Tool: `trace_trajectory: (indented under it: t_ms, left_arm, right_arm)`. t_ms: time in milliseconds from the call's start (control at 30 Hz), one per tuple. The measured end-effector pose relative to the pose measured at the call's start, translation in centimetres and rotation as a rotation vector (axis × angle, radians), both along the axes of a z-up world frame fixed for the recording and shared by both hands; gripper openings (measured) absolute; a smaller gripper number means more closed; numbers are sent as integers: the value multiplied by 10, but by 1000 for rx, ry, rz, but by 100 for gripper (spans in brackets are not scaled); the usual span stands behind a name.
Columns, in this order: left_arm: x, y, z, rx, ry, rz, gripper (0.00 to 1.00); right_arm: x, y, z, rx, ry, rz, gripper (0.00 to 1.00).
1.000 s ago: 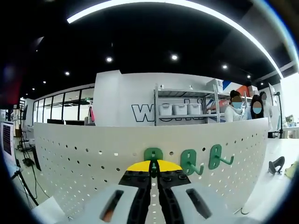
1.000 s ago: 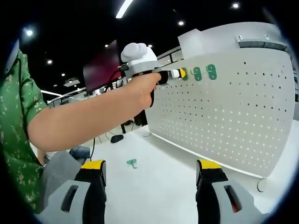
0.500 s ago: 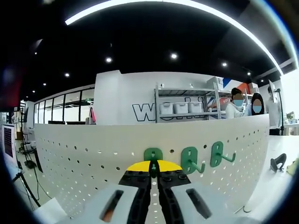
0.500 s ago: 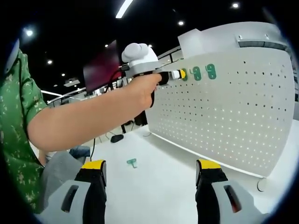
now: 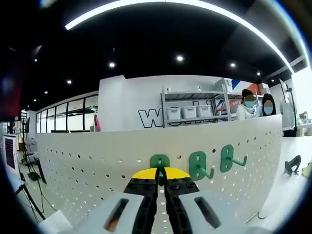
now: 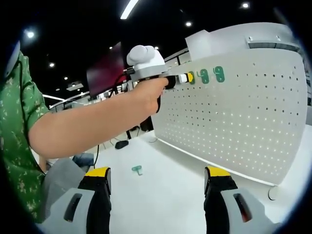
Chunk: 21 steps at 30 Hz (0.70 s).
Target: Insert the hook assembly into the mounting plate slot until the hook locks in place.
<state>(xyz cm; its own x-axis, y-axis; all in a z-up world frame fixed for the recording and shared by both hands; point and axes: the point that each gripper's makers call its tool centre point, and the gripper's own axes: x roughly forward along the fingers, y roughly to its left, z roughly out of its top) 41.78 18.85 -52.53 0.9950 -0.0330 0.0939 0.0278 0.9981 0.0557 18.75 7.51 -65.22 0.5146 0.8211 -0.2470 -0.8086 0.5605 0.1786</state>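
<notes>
Against the white pegboard (image 5: 97, 161), the left gripper (image 5: 160, 176) clamps its fingers on a green hook (image 5: 159, 161). Two more hooks (image 5: 198, 165) sit beside it. Right gripper (image 6: 158, 183) fingers spread wide over the surface (image 6: 156, 195).

My hand-held gripper (image 5: 161, 176) has grey jaws lined black, tipped yellow, with dark screws. My other hand-held gripper (image 6: 158, 176) matches. I wear a green patterned sleeve (image 6: 17, 126).

The yellow-tipped left gripper (image 5: 161, 176) hides the lower half of a green plastic hook (image 5: 159, 161) on the white perforated pegboard (image 5: 87, 165). Whether the hook is seated cannot be told.
</notes>
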Motion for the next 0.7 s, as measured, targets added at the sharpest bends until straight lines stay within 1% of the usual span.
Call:
trace_trajectory:
  t_ms: [433,700]
  left_arm:
    - [0,-1,0,-3,7,-9,6]
    - [-1,-5,-1,-2,4,-17,10]
  right_arm:
    - [0,-1,-1,-6,1,-7,79]
    - [0,-2,-2,-7,2,-11,79]
